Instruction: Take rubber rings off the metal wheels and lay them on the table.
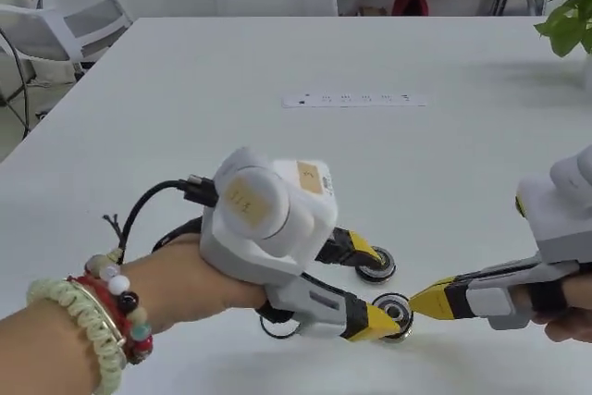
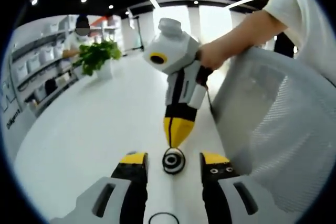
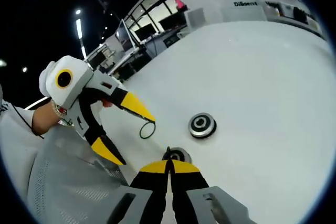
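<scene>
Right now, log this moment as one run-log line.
left hand-held gripper: open, straddling near wheel | right hand-held gripper: shut, tips at that wheel's rim | rubber ring loose on table | second wheel nearby

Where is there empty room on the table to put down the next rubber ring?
The table is bare in the wide stretch between the power strip and the grippers, and also from the strip across toward the plant. The front edge is crowded: the far wheel, the near wheel, a loose ring, the left gripper and the right gripper bunch there.
</scene>
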{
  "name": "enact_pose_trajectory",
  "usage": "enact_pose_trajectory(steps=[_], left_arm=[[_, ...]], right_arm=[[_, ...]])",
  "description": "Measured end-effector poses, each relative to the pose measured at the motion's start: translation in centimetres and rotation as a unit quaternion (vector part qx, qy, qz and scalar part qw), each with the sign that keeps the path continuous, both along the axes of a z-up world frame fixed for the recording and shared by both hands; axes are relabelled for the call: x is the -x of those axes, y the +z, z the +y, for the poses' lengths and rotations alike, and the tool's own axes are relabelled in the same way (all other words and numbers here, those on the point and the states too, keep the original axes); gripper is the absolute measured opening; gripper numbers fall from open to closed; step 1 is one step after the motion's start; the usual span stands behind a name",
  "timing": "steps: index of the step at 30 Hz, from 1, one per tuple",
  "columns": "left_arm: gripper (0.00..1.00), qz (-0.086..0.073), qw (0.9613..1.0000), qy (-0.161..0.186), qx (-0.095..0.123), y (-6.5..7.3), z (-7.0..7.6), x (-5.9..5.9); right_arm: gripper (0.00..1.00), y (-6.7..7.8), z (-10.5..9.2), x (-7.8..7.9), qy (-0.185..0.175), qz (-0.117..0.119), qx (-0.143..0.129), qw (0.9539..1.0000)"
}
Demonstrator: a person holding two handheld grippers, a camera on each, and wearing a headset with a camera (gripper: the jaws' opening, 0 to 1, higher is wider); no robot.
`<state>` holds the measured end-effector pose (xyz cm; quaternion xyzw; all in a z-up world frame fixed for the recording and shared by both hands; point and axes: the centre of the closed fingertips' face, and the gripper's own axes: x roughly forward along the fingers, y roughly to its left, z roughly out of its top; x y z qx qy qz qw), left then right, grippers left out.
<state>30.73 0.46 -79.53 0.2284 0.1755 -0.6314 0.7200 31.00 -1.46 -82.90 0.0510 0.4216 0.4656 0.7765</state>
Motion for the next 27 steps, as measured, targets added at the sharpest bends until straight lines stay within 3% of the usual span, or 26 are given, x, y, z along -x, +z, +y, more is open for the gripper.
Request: enact_pose_trajectory(steps=[4, 10, 18, 27], left_arm=[[0.47, 0.016, 0.9996, 0.016, 0.017, 1.1, 1.3, -0.1], [0.51, 0.006, 0.9986, 0.04, 0.034, 2.9, 3.5, -0.2], [0.56, -0.003, 0.9937, 0.093, 0.062, 4.7, 6.9, -0.4], [0.65, -0.001, 0.9897, 0.124, 0.071, 5.3, 9.7, 0.6]], right_arm=[[0.0, 0.4, 0.1, 0.1, 0.006, -0.006, -0.001, 1.0], [0.0, 0.6, 0.1, 0.3, 0.013, -0.009, 0.0, 0.9999], [0.0, 1.9, 0.0, -0.2, 0.001, -0.02, -0.019, 0.9996], [0.0, 3.2, -0.3, -0.4, -0.005, -0.033, -0.027, 0.9991]])
